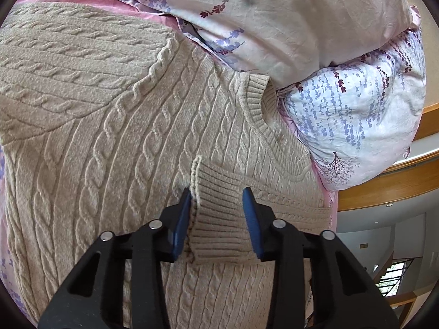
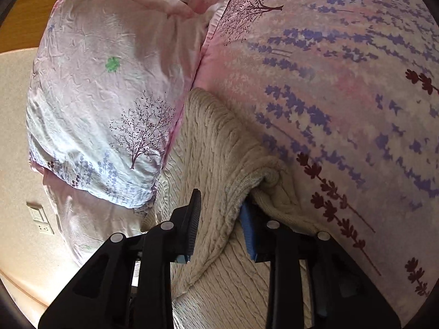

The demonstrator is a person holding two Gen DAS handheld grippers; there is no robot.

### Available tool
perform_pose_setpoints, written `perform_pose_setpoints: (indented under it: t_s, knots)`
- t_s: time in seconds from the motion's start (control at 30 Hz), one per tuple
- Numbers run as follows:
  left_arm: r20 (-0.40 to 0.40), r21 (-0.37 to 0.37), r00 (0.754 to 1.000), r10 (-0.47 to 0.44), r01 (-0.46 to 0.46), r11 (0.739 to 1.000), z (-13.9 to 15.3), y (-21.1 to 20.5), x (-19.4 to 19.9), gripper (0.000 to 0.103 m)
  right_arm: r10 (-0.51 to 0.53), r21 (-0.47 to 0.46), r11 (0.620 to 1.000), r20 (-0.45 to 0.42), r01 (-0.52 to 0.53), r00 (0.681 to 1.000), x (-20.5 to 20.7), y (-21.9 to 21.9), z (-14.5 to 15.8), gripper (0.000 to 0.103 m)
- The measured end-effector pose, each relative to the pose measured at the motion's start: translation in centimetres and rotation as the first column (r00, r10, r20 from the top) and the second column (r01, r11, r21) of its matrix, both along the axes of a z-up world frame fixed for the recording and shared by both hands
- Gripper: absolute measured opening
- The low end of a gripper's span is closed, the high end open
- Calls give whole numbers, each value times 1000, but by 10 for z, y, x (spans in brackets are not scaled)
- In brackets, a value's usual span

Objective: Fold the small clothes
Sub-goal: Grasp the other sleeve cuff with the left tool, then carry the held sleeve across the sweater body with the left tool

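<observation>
A beige cable-knit sweater [image 1: 123,137] lies spread on the bed, its ribbed neckline [image 1: 255,101] toward the pillows. One sleeve is laid across the body. Its ribbed cuff [image 1: 219,219] fills the gap between the blue pads of my left gripper [image 1: 216,192], which touch it on both sides. In the right wrist view, a thick fold of the same sweater [image 2: 208,137] is bunched between the jaws of my right gripper [image 2: 219,200], which is shut on it. The fabric hides most of its right blue pad [image 2: 248,224].
Floral pillows [image 1: 356,109] [image 2: 96,96] press against the sweater's neck end. A pink and lavender sheet [image 2: 343,82] covers the bed. A wooden headboard [image 1: 384,186] runs behind the pillows, and a wall switch [image 2: 41,216] shows on the beige wall.
</observation>
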State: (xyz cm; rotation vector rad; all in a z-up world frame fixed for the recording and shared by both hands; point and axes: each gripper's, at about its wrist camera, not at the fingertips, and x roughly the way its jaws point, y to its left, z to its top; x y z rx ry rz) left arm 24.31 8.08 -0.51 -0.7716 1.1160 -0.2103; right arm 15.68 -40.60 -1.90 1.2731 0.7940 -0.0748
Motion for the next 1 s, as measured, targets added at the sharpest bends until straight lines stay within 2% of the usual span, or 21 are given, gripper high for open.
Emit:
perform_pose_setpoints:
  t_s: [0.03,0.07,0.1,0.2,0.33,0.4,0.5,0.57,0.7,0.77,0.87,0.9,1.0]
  knots:
    - [-1,5,1000,-5,5,1000,-1,-1,3,27,1,-3,1000,-1,-1,1000,0,0,-1,21]
    - [-6,11,1000,-16,16,1000,-3,-2,5,12,2,-9,1000,-4,-2,1000,-2,-1,-3,17]
    - [-13,10,999,-35,35,999,-6,-4,8,6,2,-13,1000,-3,-2,1000,-2,-2,-3,12]
    - [28,37,997,-72,71,997,6,-8,16,5,6,-43,999,48,-4,999,-3,-1,11,10]
    - [160,67,981,-109,99,993,42,-8,30,5,32,-100,995,138,-19,990,-4,7,36,9]
    - [203,127,972,-115,91,988,52,-5,35,5,66,-144,988,118,-49,991,-4,15,36,9]
    - [165,223,976,-140,102,969,40,-2,44,5,94,-169,981,9,-91,996,-1,26,16,9]
    - [109,249,984,-143,112,962,25,0,47,5,92,-186,978,-24,-95,995,-2,31,9,9]
    - [65,278,989,-134,111,954,4,0,43,6,107,-250,961,-60,-119,992,0,35,11,9]
    - [77,290,989,-129,101,952,4,-2,41,7,133,-328,931,-99,-158,986,2,42,20,10]
    - [84,254,990,-116,91,963,8,5,34,12,163,-477,850,-164,-223,973,1,59,40,33]
    - [89,230,990,-106,83,970,10,13,29,19,163,-526,822,-153,-220,975,-3,66,49,40]
    - [124,143,991,-52,34,989,21,41,9,36,211,-655,721,-103,-226,972,-4,93,75,40]
